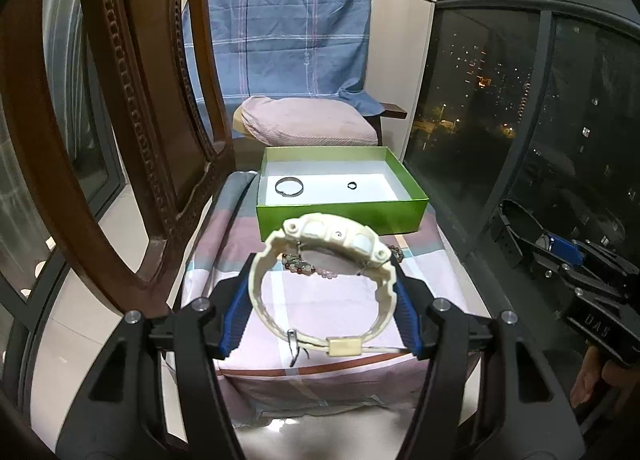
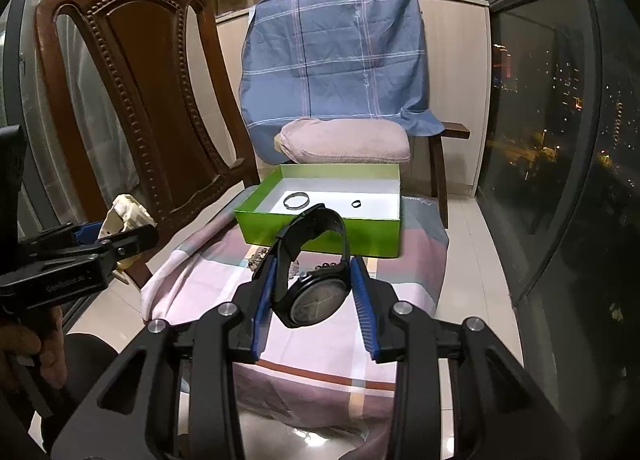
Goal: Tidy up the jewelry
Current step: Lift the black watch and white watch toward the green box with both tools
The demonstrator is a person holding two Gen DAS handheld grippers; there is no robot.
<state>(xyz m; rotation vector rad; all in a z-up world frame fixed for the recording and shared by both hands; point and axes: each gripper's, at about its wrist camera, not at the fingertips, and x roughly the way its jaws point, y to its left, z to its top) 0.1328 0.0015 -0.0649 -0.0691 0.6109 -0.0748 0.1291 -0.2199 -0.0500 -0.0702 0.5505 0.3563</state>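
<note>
A cream watch [image 1: 332, 230] hangs above the table, and my left gripper [image 1: 323, 264] is shut on it, blue pads pressing both sides of the strap loop. My right gripper [image 2: 314, 260] is shut on a black watch [image 2: 316, 300], face toward the camera. Each gripper shows in the other view: the left gripper [image 2: 120, 238] with the cream watch [image 2: 128, 212], the right gripper [image 1: 532, 236] at the far right. Ahead stands an open green box [image 1: 340, 216] [image 2: 320, 236] holding a metal bangle [image 1: 288, 186] [image 2: 295, 201] and a small dark ring [image 1: 352, 185] [image 2: 356, 203]. Beaded bracelets [image 1: 304, 266] [image 2: 258, 256] lie on the cloth before the box.
A checked pink cloth [image 2: 320, 380] covers the small table. A carved wooden chair [image 2: 132, 80] stands close on the left. Behind the box is a pink cushion [image 2: 344, 140] and a chair draped in blue plaid cloth [image 2: 336, 60]. A dark window [image 2: 560, 140] runs along the right.
</note>
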